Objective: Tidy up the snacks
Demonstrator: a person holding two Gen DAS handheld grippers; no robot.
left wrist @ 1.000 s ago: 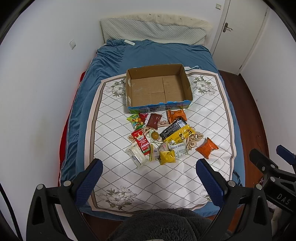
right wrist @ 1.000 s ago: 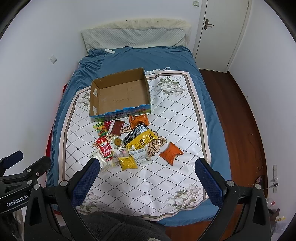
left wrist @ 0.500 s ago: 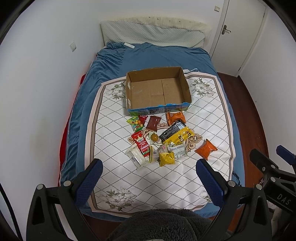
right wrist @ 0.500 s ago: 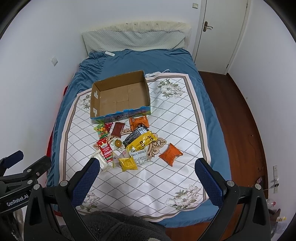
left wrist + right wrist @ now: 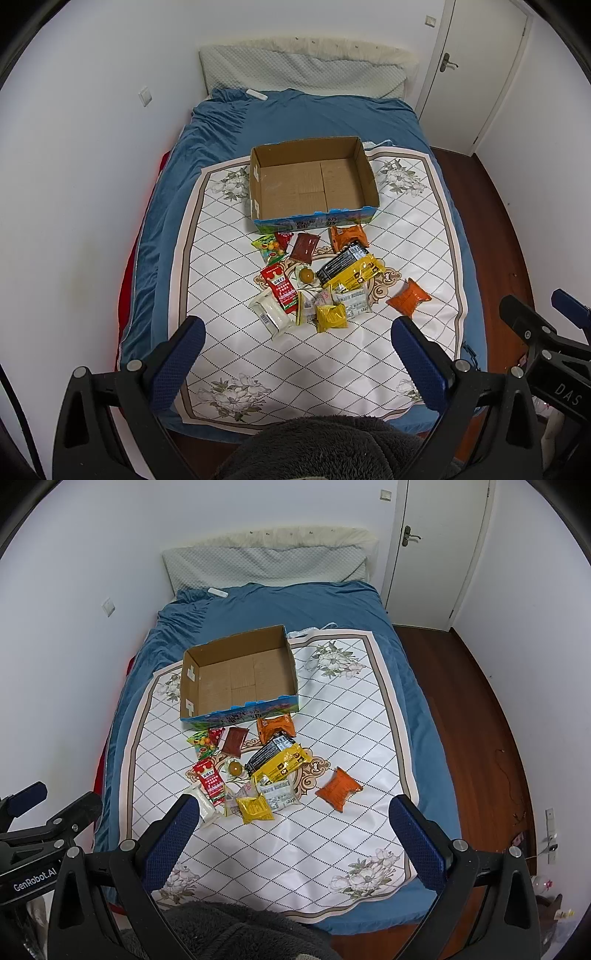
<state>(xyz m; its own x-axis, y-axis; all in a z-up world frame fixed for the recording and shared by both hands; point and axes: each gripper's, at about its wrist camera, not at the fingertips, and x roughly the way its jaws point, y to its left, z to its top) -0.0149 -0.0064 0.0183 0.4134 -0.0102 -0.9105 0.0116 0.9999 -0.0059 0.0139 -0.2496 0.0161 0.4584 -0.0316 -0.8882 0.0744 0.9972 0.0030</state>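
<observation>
An open cardboard box sits empty on a white diamond-pattern mat on the bed. In front of it lies a pile of several snack packets, among them a yellow packet, a red packet and a lone orange packet to the right. My left gripper and my right gripper are both open and empty, held high above the bed's near end, far from the snacks.
The bed has a blue sheet and a long pillow at the wall. White walls stand close on the left. A white door and brown wood floor are on the right.
Both grippers have pulled back and up a little, so the box and snacks sit slightly lower and smaller in view. Nothing on the bed has moved.
</observation>
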